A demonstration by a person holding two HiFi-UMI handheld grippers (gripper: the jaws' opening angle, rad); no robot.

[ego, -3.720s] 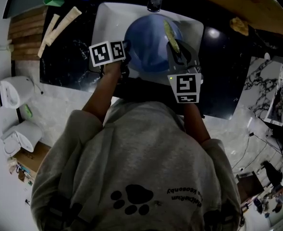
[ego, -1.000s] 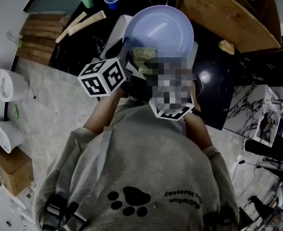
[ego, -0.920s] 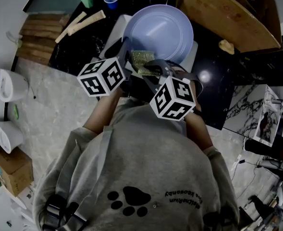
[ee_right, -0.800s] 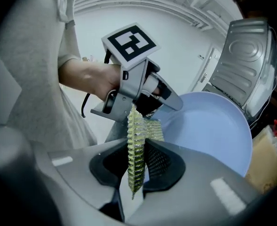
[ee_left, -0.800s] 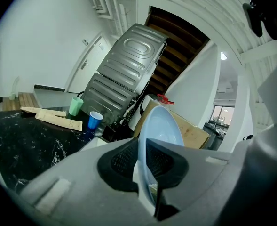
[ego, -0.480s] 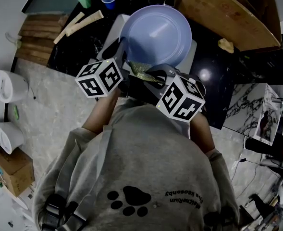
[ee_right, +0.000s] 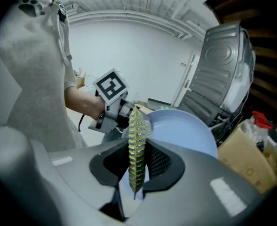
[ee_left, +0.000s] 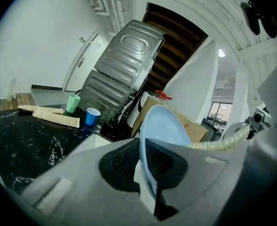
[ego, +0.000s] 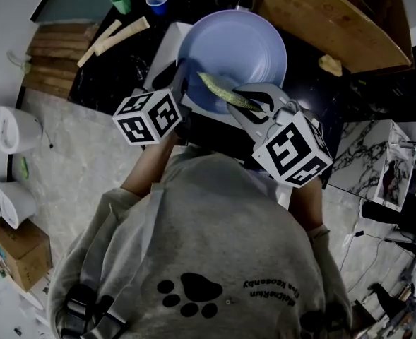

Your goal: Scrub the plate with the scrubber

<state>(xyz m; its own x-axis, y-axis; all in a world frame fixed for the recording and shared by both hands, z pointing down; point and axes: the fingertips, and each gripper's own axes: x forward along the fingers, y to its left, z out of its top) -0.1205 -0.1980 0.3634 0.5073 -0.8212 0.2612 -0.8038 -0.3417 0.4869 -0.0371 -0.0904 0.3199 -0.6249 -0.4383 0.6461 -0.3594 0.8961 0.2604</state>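
A light blue plate (ego: 232,51) is held tilted above the sink. My left gripper (ego: 183,90) is shut on its lower left rim; its jaws have just been closing further on that rim. In the left gripper view the plate (ee_left: 162,126) stands edge-on between the pads of the left gripper (ee_left: 146,171). My right gripper (ego: 253,104) is shut on a yellow-green mesh scrubber (ego: 225,92), which lies against the plate's near edge. In the right gripper view the scrubber (ee_right: 137,140) stands upright in the right gripper (ee_right: 137,175), with the plate (ee_right: 187,131) just behind it.
A white sink (ego: 165,48) is set into a black counter (ego: 112,73). A blue cup (ego: 157,1), a green cup (ego: 121,1) and pale rolled strips (ego: 116,32) lie at the back left. A brown box (ego: 335,20) sits at the right, close to the plate.
My right gripper has risen and swung right with the scrubber, which has turned from flat-on to edge-on across the plate's near edge. The left gripper and plate have barely moved.
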